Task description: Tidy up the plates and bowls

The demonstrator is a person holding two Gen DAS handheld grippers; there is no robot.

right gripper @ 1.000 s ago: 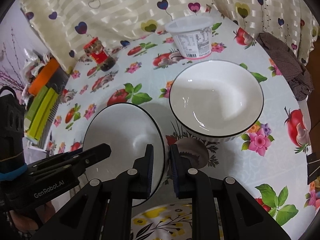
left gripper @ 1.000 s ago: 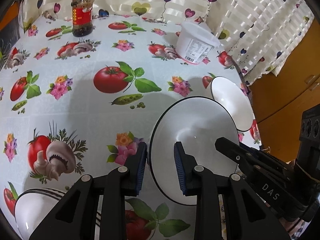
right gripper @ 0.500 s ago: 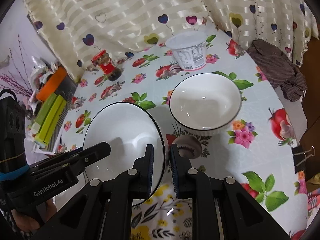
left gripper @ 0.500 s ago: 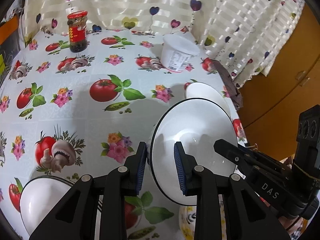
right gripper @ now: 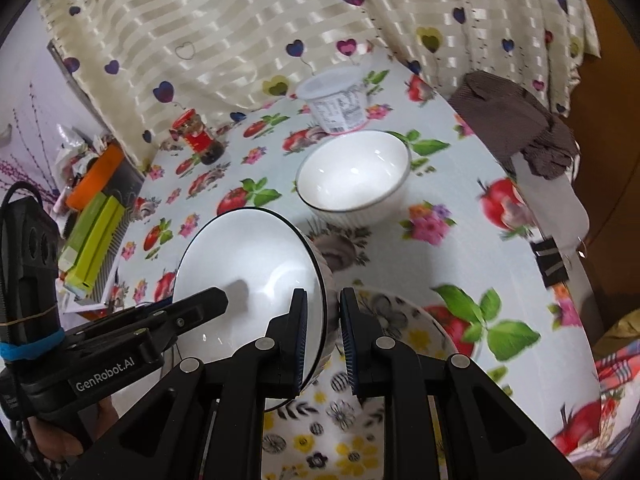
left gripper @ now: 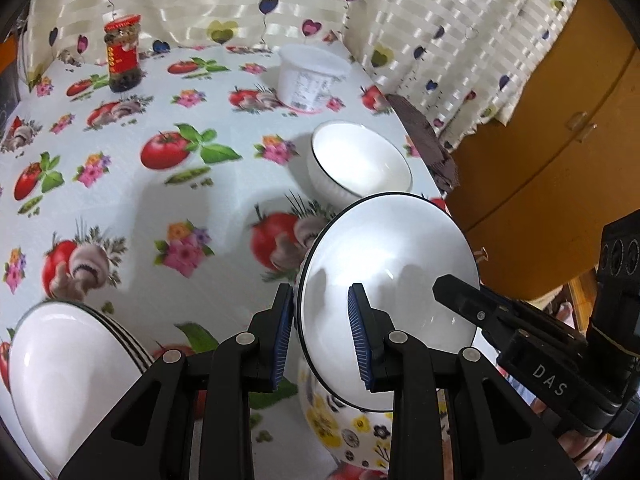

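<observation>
the white bowl (left gripper: 390,280) with a thin dark rim hangs in the air, tilted, pinched on opposite sides of its rim by both tools. the left gripper (left gripper: 320,332) has one blue pad inside the bowl and one outside, pressed onto the wall. the right gripper (right gripper: 323,332) clamps the far side of the rim the same way, and its fingers reach in from the right in the left wrist view. directly under the bowl sits a flowered bowl (right gripper: 400,360) with yellow and black blossoms, near the front edge of the table (left gripper: 132,200).

a stack of white plates (left gripper: 60,364) lies at the near left. further back and to the right a second white bowl (right gripper: 354,176) with a ribbed outside stands upright on the tomato-print cloth, well apart from the held one. far back are a white plastic tub (left gripper: 310,80) and a red-labelled jar (left gripper: 122,56), with a brown cloth (right gripper: 516,120) at the table's right edge.

my judgement: the step is nesting or setting down the held bowl. it is best done by levelling it first, keeping both pinches even so it does not twist, lowering it centred, and loosening both tools only once it rests.

both tools point forward and slightly down, converging on the bowl from either side.
</observation>
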